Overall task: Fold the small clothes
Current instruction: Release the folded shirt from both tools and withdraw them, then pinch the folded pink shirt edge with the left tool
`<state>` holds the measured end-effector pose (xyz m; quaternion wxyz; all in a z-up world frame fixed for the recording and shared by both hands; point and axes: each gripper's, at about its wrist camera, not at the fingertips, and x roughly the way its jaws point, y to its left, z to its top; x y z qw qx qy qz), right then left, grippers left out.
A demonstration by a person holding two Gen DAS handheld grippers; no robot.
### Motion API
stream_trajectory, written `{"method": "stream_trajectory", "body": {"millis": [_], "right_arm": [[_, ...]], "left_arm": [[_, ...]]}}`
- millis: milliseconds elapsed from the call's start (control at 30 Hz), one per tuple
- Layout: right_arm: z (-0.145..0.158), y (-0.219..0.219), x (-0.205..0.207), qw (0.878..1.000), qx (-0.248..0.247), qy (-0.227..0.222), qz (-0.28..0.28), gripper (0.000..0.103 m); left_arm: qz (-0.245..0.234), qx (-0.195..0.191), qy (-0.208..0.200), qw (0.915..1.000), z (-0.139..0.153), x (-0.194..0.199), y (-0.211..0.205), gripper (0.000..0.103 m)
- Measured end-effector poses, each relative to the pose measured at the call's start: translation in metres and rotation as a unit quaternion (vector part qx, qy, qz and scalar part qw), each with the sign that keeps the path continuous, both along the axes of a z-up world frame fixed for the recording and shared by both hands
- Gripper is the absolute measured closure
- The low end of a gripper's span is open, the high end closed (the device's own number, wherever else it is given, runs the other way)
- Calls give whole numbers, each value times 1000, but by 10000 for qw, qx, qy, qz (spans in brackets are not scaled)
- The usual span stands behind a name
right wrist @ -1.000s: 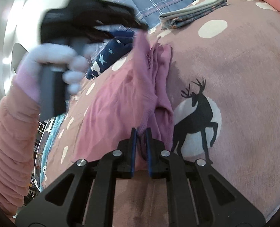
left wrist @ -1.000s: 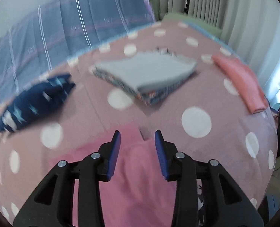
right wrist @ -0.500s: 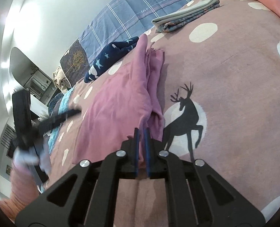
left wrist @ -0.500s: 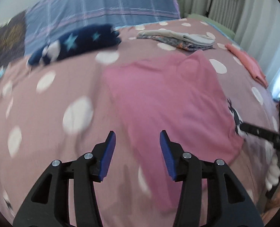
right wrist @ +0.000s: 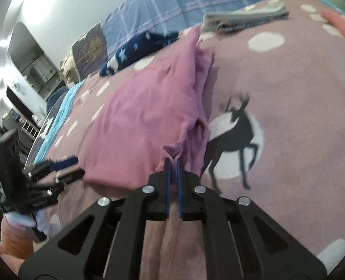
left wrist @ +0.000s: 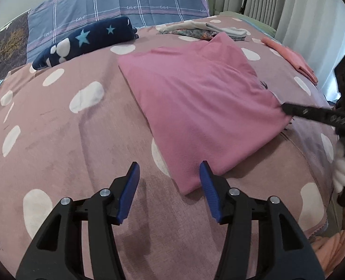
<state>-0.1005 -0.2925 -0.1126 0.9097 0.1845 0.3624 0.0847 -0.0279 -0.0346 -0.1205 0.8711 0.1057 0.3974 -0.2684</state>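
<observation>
A pink garment (left wrist: 195,98) lies folded on the polka-dot bedspread (left wrist: 55,140); in the right wrist view it (right wrist: 144,116) fills the middle. My left gripper (left wrist: 170,170) is open and empty, low over the bedspread just left of the garment's near corner. It also shows in the right wrist view (right wrist: 65,165). My right gripper (right wrist: 173,161) is shut on the garment's near right corner, pinching a bunched edge. In the left wrist view the right gripper (left wrist: 286,108) grips that corner from the right.
A navy star-patterned cloth (left wrist: 86,39) lies at the back left. A stack of folded clothes (left wrist: 202,31) lies at the back. A folded salmon garment (left wrist: 291,58) lies at the right. A blue plaid pillow (left wrist: 125,2) is behind. A deer print (right wrist: 233,137) marks the bedspread.
My left gripper has let go of the garment, swung back from its far end to the near corner, and opened wider. The garment now lies flatter. The right gripper stays pinched on its corner.
</observation>
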Motion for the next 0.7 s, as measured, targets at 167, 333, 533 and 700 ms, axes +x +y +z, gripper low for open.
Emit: {"method": "stream_trajectory", "body": {"millis": [167, 333, 533, 700], "right_arm": [[0, -22, -13, 9981, -300, 234, -493, 103], [-1, -37, -19, 9982, 358, 172, -440, 97], [23, 16, -6, 9974, 108, -458, 551, 78], [-6, 21, 13, 9964, -817, 164, 170, 97]], "left_arm": [[33, -176, 104, 9998, -7, 1, 5, 49], [18, -169, 106, 9998, -6, -1, 4, 49], [115, -341, 131, 9993, -8, -1, 8, 49], [166, -484, 180, 9985, -8, 0, 12, 48]]}}
